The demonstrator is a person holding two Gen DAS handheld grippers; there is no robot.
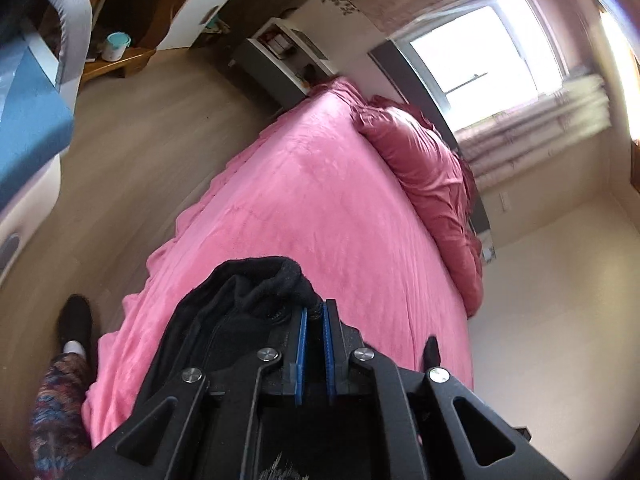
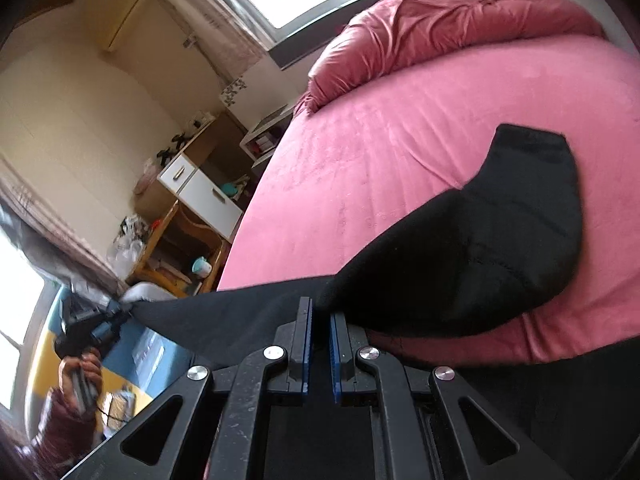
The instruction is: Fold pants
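Observation:
The black pants [image 2: 500, 240] hang stretched between both grippers above the pink bed [image 2: 400, 140]. One leg trails down onto the cover. In the right wrist view my right gripper [image 2: 320, 314] is shut on the fabric's upper edge. From there the cloth runs left to my left gripper [image 2: 114, 312], which a person's hand [image 2: 80, 376] holds. In the left wrist view my left gripper [image 1: 314, 308] is shut on a bunched fold of the pants [image 1: 256, 292], its blue pads nearly touching. The rest of the garment is hidden under the gripper body.
A dark pink duvet and pillows [image 1: 420, 168] lie at the head of the bed [image 1: 320, 208], under a window [image 1: 488, 52]. A bedside shelf [image 1: 280, 56], a wooden chair [image 2: 188, 236] and white drawers [image 2: 200, 188] stand beside it. The person's black shoe [image 1: 76, 320] is on the floor.

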